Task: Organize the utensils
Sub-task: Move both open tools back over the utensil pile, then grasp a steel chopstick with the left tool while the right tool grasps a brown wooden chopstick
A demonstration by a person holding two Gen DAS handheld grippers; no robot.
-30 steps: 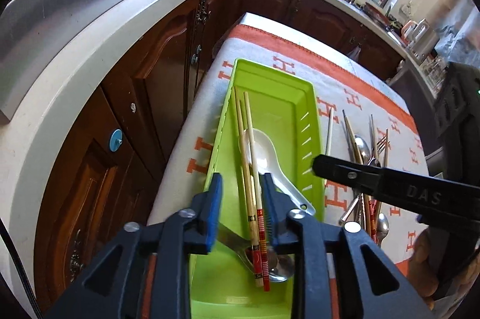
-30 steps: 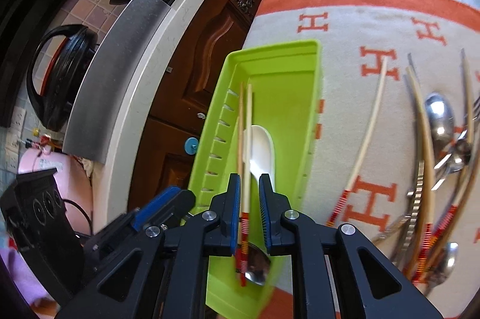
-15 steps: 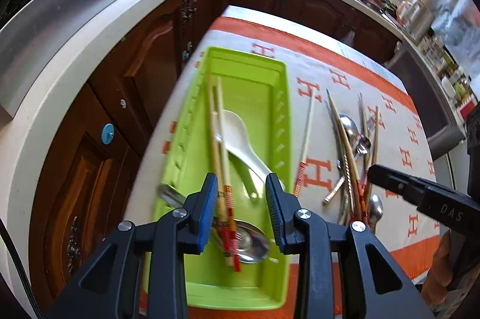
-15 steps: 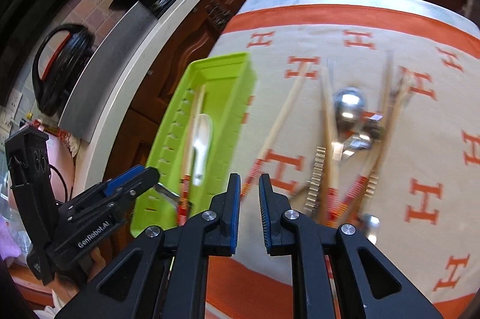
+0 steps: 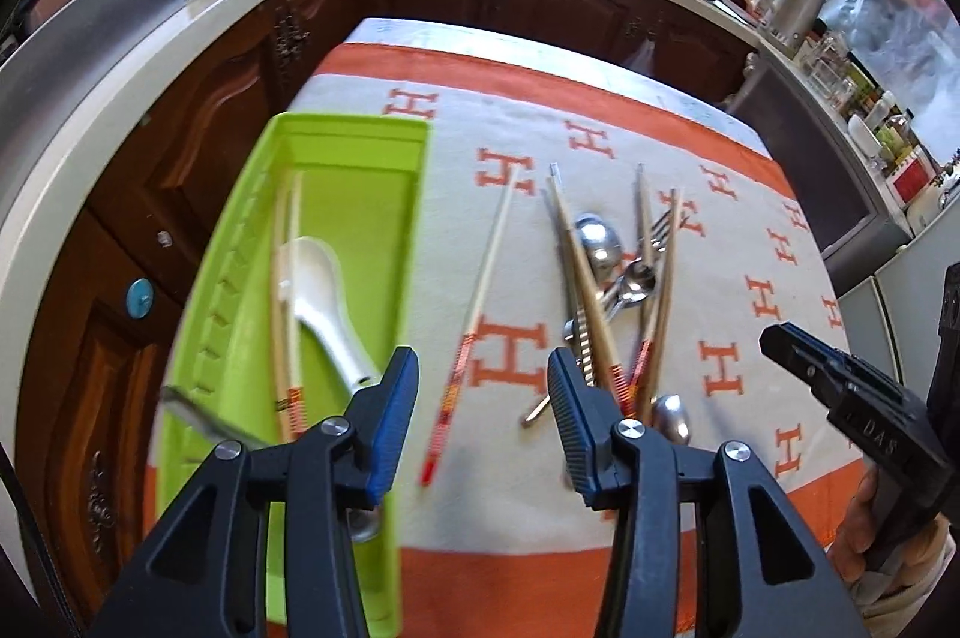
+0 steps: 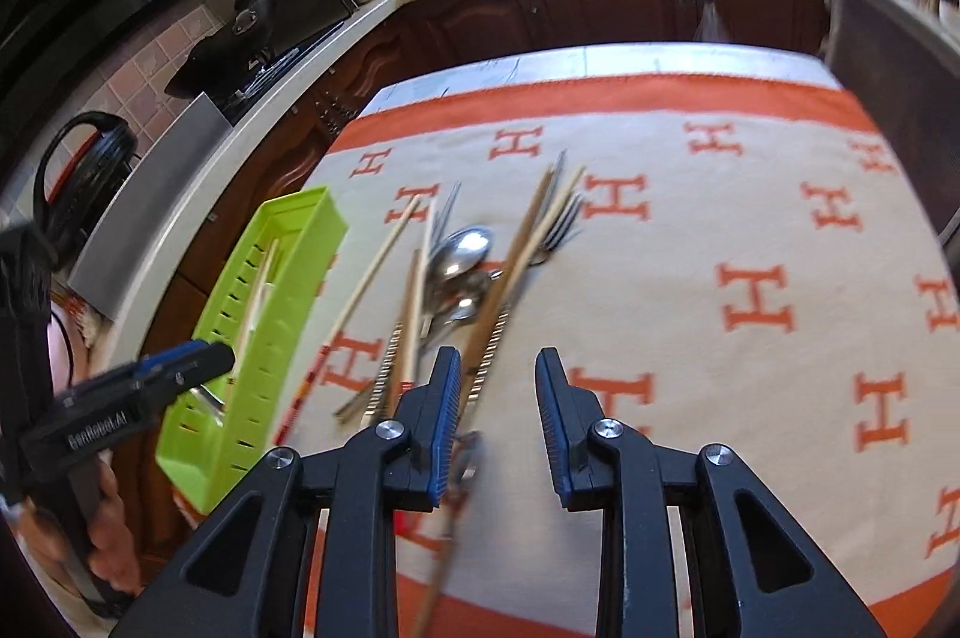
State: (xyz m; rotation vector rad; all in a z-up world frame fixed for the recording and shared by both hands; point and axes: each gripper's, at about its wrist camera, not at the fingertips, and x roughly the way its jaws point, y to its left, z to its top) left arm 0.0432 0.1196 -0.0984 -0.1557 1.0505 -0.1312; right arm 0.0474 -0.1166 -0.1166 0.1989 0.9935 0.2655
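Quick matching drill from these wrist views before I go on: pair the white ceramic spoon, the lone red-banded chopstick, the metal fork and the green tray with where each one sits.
Things:
1. white ceramic spoon
2. lone red-banded chopstick
3. metal fork
4. lime-green plastic tray

Places:
A. alone on the cloth, between tray and pile
B. along the cloth's left edge
C. inside the tray, beside two chopsticks
D. in the heap of spoons and chopsticks

Pairs: 1-C, 2-A, 3-D, 4-B
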